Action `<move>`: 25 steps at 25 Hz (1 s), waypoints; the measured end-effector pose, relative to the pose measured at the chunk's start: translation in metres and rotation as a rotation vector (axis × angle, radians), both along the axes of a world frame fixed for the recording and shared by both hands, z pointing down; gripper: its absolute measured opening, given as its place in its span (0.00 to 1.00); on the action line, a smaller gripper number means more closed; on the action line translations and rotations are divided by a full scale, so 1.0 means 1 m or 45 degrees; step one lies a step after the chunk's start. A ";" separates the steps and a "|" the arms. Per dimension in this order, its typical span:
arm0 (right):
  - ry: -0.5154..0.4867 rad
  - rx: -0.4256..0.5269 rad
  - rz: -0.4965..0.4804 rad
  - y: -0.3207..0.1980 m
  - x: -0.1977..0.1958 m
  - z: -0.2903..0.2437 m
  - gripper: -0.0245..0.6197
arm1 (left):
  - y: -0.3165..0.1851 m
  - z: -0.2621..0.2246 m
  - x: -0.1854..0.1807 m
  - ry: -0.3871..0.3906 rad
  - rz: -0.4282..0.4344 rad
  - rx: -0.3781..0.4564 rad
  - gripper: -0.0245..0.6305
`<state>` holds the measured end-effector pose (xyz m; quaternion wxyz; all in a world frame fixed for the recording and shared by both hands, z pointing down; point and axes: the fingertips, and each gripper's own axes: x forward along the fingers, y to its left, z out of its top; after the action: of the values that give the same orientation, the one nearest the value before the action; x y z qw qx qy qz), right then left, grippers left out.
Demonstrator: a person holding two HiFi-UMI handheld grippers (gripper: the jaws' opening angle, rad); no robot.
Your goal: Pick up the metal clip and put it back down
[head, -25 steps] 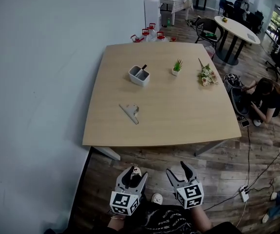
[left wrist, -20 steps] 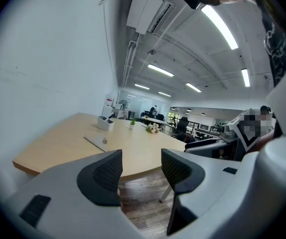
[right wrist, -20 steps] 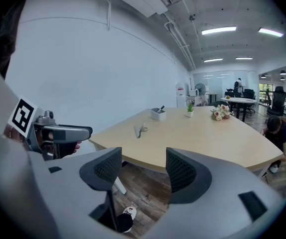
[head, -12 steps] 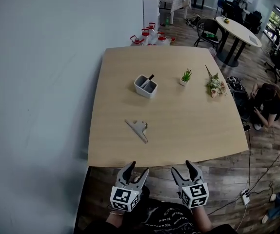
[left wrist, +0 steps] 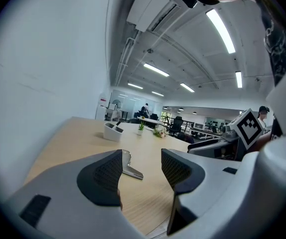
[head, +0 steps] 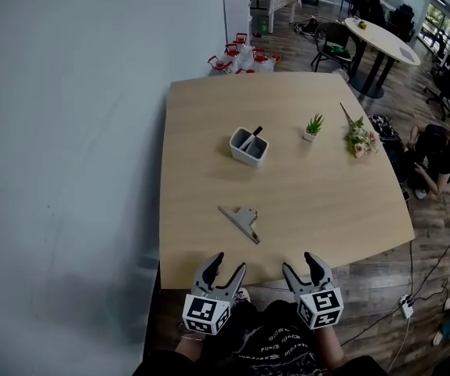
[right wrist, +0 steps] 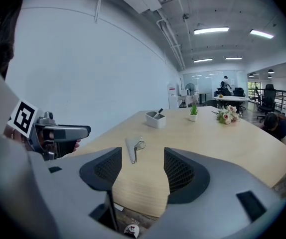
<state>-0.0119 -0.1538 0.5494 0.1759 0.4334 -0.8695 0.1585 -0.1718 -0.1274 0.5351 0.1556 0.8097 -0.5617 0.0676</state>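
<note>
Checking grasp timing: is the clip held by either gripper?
No, the clip lies on the table; the left gripper and right gripper are open and empty.

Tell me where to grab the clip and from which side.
Take the clip by its handle, which seems to stand up off the table; the long flat bar lies flush and gives little to pinch. Probably come from above, jaws across the handle.

both grippers, left (head: 226, 270) and right (head: 302, 265), fingers apart, empty
</note>
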 end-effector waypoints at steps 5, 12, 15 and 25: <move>-0.028 -0.030 -0.034 -0.014 -0.014 -0.005 0.44 | -0.010 0.000 -0.019 0.014 -0.042 -0.004 0.41; -0.194 -0.088 -0.167 -0.054 -0.044 -0.029 0.39 | -0.009 0.006 -0.033 0.037 -0.101 -0.040 0.41; -0.173 -0.121 -0.290 -0.069 -0.064 -0.035 0.39 | -0.009 0.003 -0.038 0.038 -0.148 -0.043 0.41; -0.114 -0.324 -0.557 -0.114 -0.122 -0.009 0.38 | -0.004 -0.003 -0.054 0.025 -0.329 -0.065 0.41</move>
<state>-0.1342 -0.2676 0.5404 0.2203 0.2020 -0.9226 0.2439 -0.2260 -0.1312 0.5320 0.1890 0.7272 -0.6578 0.0532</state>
